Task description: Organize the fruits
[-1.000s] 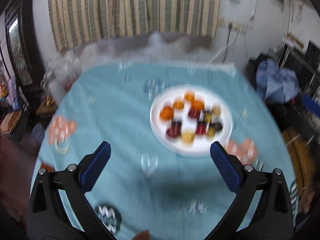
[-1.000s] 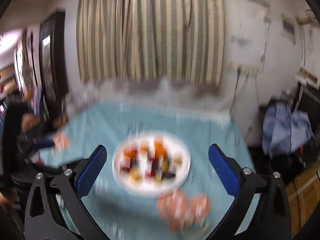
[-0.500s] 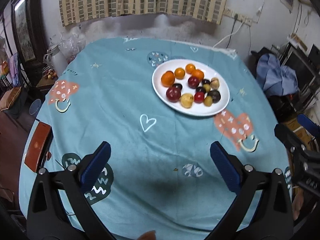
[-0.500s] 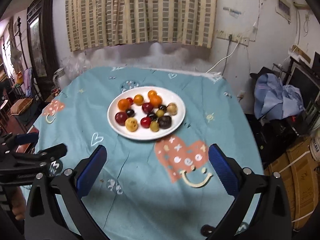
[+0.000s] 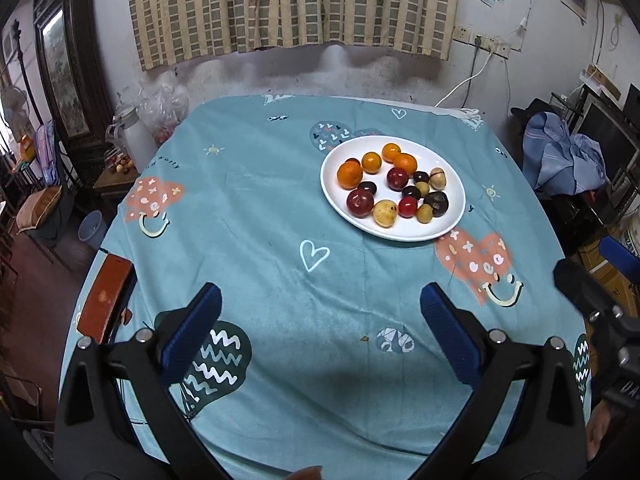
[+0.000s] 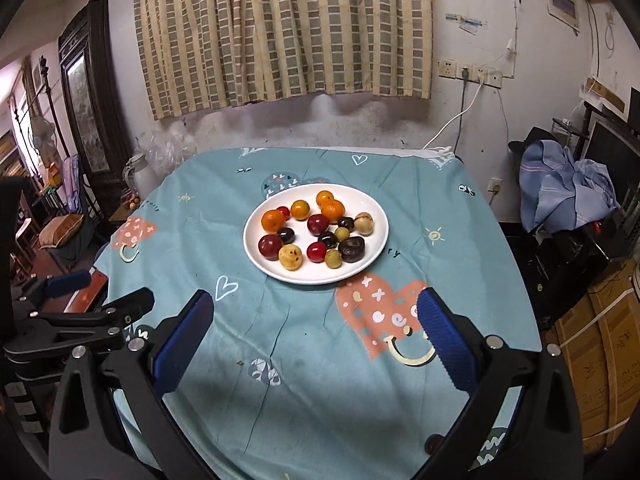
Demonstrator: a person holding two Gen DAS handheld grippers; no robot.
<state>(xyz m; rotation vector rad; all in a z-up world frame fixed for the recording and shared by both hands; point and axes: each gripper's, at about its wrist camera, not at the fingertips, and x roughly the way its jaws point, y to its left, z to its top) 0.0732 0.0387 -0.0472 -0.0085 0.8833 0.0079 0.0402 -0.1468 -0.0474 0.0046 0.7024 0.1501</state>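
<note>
A white plate (image 5: 456, 208) (image 6: 376, 216) sits on the teal tablecloth, right of centre toward the far side. It holds several small fruits: oranges (image 5: 349, 173) (image 6: 272, 219), red plums (image 5: 360, 203) (image 6: 270, 246), dark plums (image 6: 351, 249) and yellow-green ones (image 5: 385, 213). My left gripper (image 5: 320, 324) hangs open over the near part of the table, well short of the plate. My right gripper (image 6: 312, 330) is also open and empty, just before the plate's near rim. Each gripper shows at the edge of the other's view.
The round table (image 5: 260, 220) is covered by a patterned teal cloth. A red-brown chair seat (image 5: 104, 300) stands at the left edge. A white kettle (image 5: 134, 140) and bags sit beyond the far left. Blue clothing (image 6: 568, 188) and cardboard boxes (image 6: 600, 344) lie to the right.
Both views have gone from blurred to sharp as the grippers steadied above the near table. The plate and fruits have not moved, and both grippers stay open.
</note>
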